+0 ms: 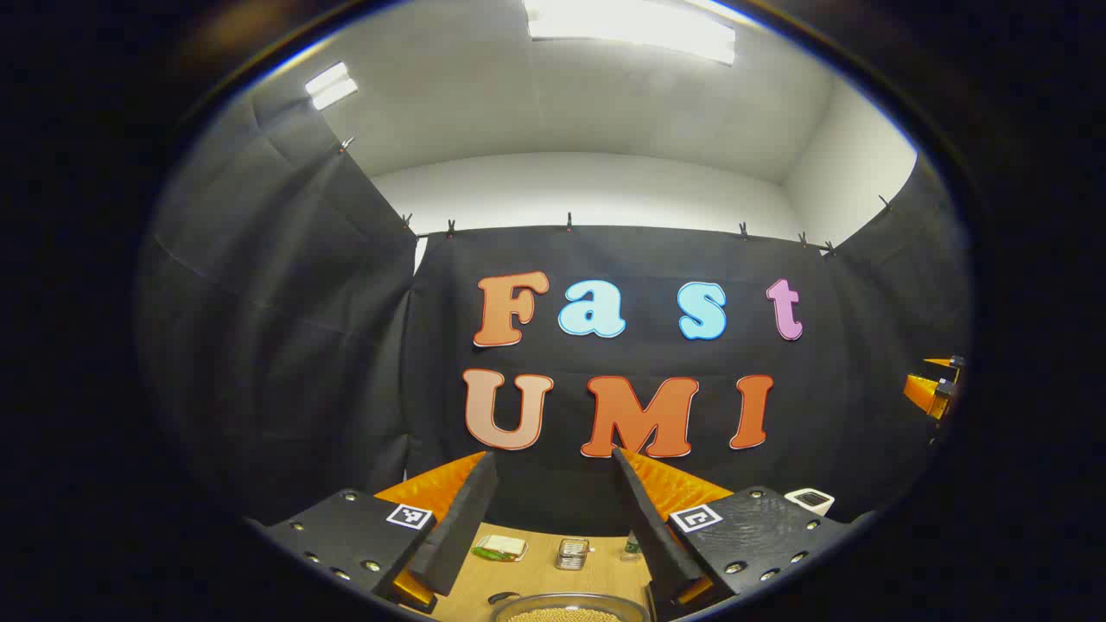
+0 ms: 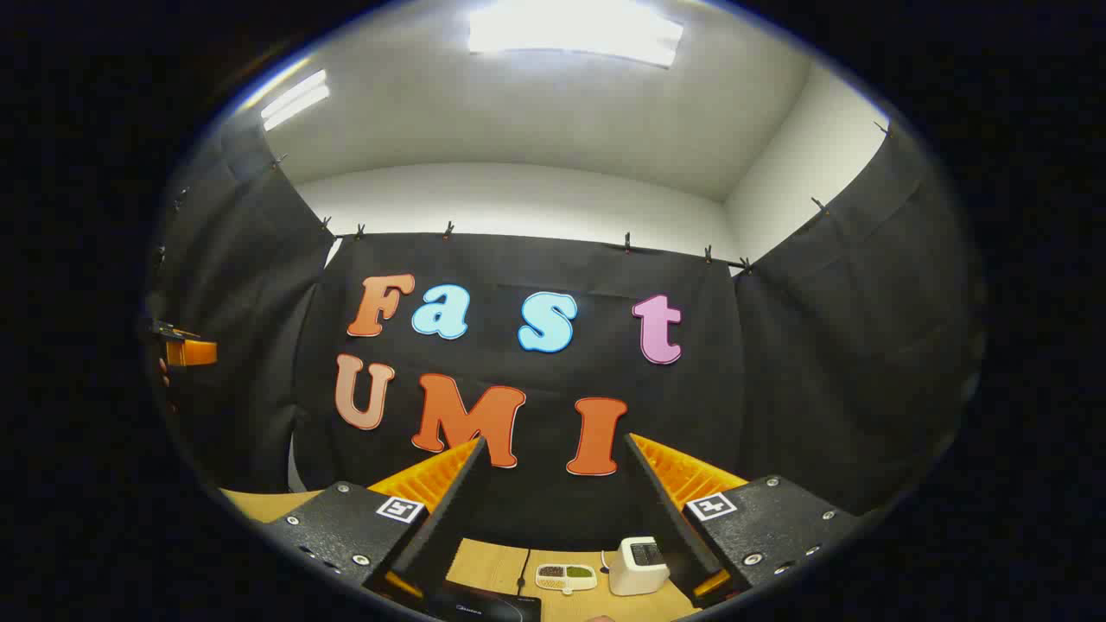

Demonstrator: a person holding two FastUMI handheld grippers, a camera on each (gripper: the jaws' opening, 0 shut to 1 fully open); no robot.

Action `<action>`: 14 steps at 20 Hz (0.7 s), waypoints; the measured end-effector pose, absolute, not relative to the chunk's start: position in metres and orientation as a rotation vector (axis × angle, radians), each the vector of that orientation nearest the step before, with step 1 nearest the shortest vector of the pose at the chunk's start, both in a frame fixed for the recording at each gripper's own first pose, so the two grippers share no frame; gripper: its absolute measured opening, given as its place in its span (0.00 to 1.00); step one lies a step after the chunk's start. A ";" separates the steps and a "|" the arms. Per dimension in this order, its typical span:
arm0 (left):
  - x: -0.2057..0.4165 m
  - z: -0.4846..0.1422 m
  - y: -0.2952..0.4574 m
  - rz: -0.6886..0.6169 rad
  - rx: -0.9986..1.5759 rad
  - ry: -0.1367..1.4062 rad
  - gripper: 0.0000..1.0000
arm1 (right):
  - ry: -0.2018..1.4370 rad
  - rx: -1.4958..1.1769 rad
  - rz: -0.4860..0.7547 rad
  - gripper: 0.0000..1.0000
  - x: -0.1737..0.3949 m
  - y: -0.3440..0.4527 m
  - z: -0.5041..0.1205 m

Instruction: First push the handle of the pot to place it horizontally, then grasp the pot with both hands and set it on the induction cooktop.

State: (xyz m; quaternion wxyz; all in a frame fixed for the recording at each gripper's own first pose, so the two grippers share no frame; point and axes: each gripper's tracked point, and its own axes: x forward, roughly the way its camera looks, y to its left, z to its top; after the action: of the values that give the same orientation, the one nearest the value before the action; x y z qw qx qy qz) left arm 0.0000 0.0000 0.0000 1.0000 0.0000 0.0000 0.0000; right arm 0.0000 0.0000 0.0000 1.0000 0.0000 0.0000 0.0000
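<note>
In the left gripper view, the metal pot (image 1: 596, 599) shows just its far rim at the bottom edge, with tan grainy contents inside. A small dark piece (image 1: 502, 597) lies at its left rim; I cannot tell if it is the handle. My left gripper (image 1: 553, 456) is held above and before the pot, open and holding nothing. In the right gripper view, the black induction cooktop (image 2: 484, 606) lies at the bottom between the fingers. My right gripper (image 2: 555, 441) hovers over it, open and holding nothing.
On the wooden table (image 1: 536, 570) beyond the pot lie a green-and-white packet (image 1: 499, 547) and a small metal rack (image 1: 572, 553). A white boxy device (image 2: 639, 566) and a small two-part dish (image 2: 566, 576) stand behind the cooktop. Black cloth walls close in on three sides.
</note>
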 end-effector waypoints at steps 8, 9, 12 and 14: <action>-0.019 0.004 -0.024 -0.062 0.002 -0.014 0.83 | -0.019 0.000 0.000 0.95 -0.011 -0.001 0.003; -0.019 0.005 -0.025 -0.068 0.003 -0.028 0.84 | -0.018 -0.003 -0.001 0.95 -0.014 -0.002 0.001; -0.021 0.013 -0.030 -0.088 -0.016 -0.070 0.83 | -0.013 -0.006 -0.007 0.95 -0.019 -0.008 0.001; -0.027 0.012 -0.042 -0.121 -0.044 -0.092 0.84 | -0.018 -0.001 -0.019 0.95 -0.022 -0.013 0.001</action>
State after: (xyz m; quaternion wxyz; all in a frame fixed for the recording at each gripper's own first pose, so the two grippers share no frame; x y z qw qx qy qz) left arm -0.0274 -0.0420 0.0118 0.9969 -0.0222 -0.0457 -0.0603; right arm -0.0220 -0.0132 0.0009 0.9999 -0.0004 -0.0088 -0.0093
